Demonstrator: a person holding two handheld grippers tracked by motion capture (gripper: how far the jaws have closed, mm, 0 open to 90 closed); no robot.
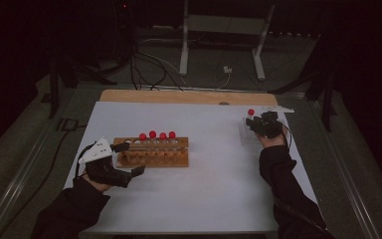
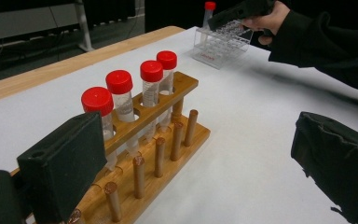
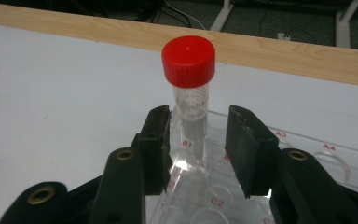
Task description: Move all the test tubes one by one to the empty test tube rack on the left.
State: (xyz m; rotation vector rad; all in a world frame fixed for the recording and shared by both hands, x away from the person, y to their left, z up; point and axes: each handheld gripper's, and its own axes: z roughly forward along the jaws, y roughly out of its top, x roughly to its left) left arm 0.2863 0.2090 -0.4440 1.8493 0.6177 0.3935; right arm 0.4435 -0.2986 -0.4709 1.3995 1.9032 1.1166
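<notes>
**One tube in the clear rack, four left in the wooden one**

Your right tool (image 3: 199, 149) straddles the red-capped tube (image 3: 189, 88) standing upright in the clear rack (image 3: 307, 154); its pads are narrowed but not touching it. Your left tool (image 1: 122, 159) waits released beside the wooden rack (image 1: 151, 152) on the counter (image 1: 219, 199), where four capped tubes (image 2: 133, 102) are, I judge, yet to be moved.
</notes>
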